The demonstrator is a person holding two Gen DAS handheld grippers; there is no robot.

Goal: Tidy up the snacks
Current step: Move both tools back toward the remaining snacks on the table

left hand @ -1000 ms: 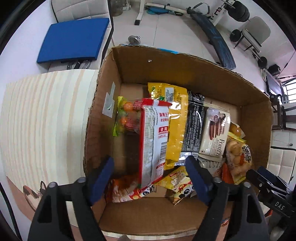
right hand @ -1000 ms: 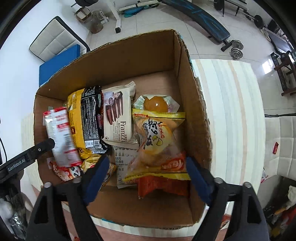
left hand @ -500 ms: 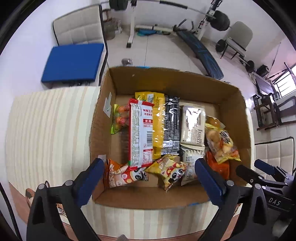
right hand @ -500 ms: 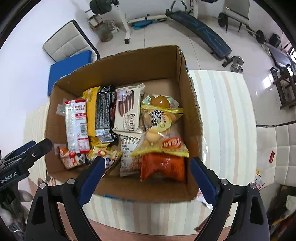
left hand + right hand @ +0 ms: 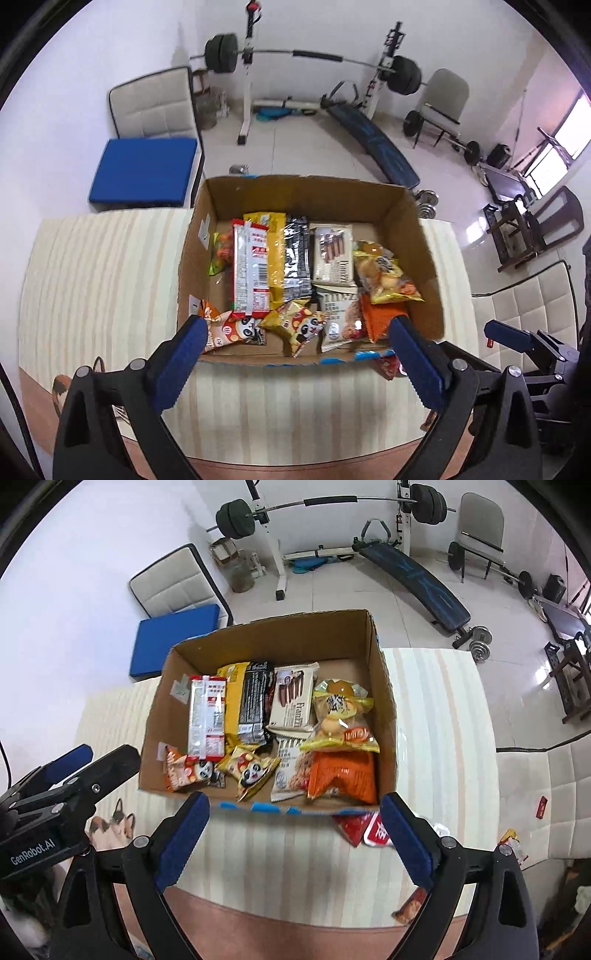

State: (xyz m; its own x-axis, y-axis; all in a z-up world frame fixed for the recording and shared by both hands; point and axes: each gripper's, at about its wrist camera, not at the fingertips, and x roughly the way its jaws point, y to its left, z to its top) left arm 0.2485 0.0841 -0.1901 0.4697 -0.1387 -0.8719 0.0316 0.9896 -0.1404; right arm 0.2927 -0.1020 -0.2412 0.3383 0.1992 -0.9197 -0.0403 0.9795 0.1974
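I am holding both hand-held grippers, left (image 5: 295,354) and right (image 5: 293,829), wide and empty. The red packet (image 5: 364,829) is lying outside the box (image 5: 388,701). I am judging a low, flat approach best.

White plaster walls (image 5: 110,44). Pale glossy tiled floor (image 5: 332,590). White barbell rack with black plates (image 5: 246,74) against far wall. Dark blue padded sit-up bench (image 5: 417,578) on floor. Cream quilted chair (image 5: 155,105) with blue flat cushion (image 5: 144,171) in front. Grey chair (image 5: 480,520) in corner. Bright window (image 5: 569,125) at right. Cream striped table (image 5: 99,288).
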